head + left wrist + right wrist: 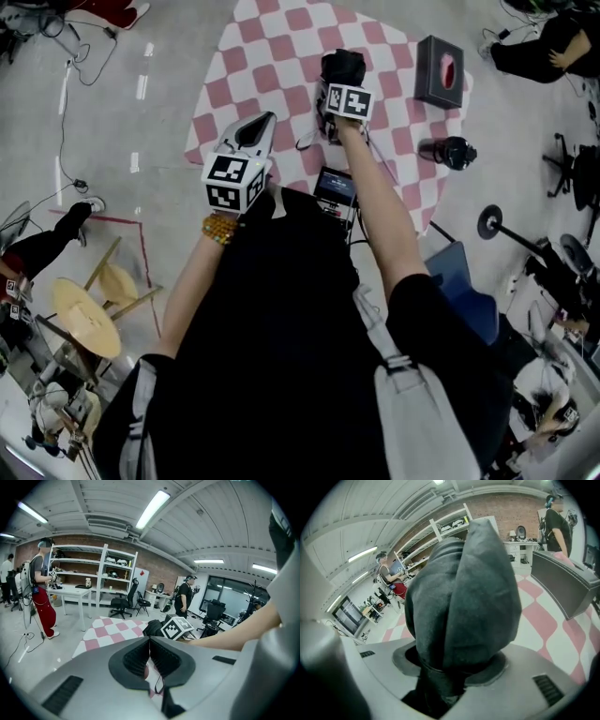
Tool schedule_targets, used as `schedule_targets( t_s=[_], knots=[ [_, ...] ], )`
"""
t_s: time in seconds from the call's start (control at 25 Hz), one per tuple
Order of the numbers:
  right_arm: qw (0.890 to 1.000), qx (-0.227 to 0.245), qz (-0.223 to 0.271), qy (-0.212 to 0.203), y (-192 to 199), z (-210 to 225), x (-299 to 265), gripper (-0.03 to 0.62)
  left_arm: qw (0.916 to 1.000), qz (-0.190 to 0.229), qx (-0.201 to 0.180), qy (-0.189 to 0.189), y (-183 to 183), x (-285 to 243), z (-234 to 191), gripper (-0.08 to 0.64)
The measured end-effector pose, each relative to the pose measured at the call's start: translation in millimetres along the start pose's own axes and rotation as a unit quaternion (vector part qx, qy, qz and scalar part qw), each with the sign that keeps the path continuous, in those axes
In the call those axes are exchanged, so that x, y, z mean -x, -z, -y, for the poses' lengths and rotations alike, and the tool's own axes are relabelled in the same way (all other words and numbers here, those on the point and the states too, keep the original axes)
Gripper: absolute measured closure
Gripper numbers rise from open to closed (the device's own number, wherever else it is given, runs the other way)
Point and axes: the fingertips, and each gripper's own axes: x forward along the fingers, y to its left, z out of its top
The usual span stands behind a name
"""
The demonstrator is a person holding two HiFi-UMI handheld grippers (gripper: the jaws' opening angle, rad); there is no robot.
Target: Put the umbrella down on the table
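Umbrella [343, 67] sits folded in my right gripper [337, 92], whose jaws stand wide but clamp its bundled fabric. I hold it over the checked table [262, 37], where bare cloth left of the black box [439, 70] gives room to lay it. My left gripper [257, 127] hangs aside, jaws together on nothing, clear of the drop.

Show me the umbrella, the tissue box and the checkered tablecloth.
umbrella [464, 597]: right gripper view, on its folded black canopy.
tissue box [431, 56]: head view, on the dark top beside the opening.
checkered tablecloth [272, 56]: head view, on bare squares left of the umbrella.
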Motion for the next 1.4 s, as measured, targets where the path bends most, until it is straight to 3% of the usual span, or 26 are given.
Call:
schedule_targets(
  t_s=[0.8,1.4],
  knots=[
    [0.997,0.038,-0.065,0.017,15,-4,-23,0.354,0.9998,-0.001,0.015,-0.012,-13,9,-32,0.546],
    [0.997,0.013,-0.080,-0.005,12,-2,-24,0.341,0.9999,0.005,0.013,-0.006,-11,10,-36,0.546]
  ],
)
